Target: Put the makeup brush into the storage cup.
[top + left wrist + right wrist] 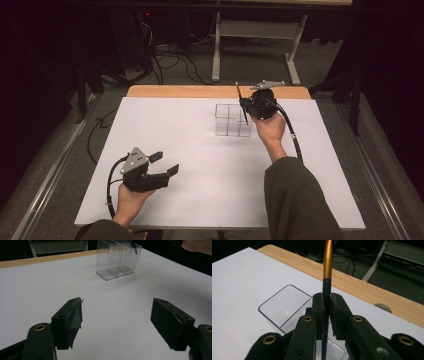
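High view: right claw pinches a pen over the clear organizer's rim; left claw spread, well apart.

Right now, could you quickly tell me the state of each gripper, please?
Left gripper: open, holding nothing, above the white table.
Right gripper: closed on a pen, over the clear organizer.
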The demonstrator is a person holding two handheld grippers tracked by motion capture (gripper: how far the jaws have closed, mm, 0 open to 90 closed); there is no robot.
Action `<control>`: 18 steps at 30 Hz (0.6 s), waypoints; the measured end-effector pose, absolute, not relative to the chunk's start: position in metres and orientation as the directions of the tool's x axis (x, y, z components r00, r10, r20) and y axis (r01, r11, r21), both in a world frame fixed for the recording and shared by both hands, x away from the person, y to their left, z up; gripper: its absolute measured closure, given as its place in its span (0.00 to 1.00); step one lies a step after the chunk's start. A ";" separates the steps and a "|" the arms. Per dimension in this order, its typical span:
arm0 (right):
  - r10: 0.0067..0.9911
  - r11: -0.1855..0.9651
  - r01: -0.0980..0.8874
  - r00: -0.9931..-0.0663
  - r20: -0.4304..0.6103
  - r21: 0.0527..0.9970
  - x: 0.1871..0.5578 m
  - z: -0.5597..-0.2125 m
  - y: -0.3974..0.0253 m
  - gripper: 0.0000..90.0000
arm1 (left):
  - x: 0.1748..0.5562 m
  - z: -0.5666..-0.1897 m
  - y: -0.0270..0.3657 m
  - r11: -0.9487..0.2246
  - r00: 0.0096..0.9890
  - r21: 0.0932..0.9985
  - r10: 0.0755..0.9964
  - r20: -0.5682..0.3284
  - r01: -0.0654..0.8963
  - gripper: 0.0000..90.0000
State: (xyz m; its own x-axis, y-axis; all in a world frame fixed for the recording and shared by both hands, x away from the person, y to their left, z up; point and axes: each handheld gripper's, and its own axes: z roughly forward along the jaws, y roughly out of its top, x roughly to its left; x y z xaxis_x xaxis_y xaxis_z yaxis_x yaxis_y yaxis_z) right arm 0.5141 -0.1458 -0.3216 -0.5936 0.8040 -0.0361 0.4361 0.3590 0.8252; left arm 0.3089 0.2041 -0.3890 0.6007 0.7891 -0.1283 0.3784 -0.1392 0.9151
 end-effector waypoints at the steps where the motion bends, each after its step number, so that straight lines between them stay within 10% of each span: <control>1: 0.804 0.361 0.438 -0.594 -0.037 0.823 0.514 -0.322 -0.146 0.93 | 0.309 -0.389 0.204 -0.139 0.601 0.915 0.789 -0.129 0.379 0.28; 18: 0.801 0.376 0.454 -0.598 -0.037 0.808 0.512 -0.327 -0.146 0.93 | 0.309 -0.389 0.204 -0.140 0.600 0.915 0.790 -0.128 0.379 0.28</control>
State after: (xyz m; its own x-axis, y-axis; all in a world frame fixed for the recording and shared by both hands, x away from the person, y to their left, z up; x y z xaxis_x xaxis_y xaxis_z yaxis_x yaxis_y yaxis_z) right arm 0.5120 -0.1456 -0.3269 -0.5976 0.8009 -0.0369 0.4538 0.3758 0.8080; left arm 0.3088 0.2044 -0.3889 0.6002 0.7896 -0.1278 0.3786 -0.1397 0.9150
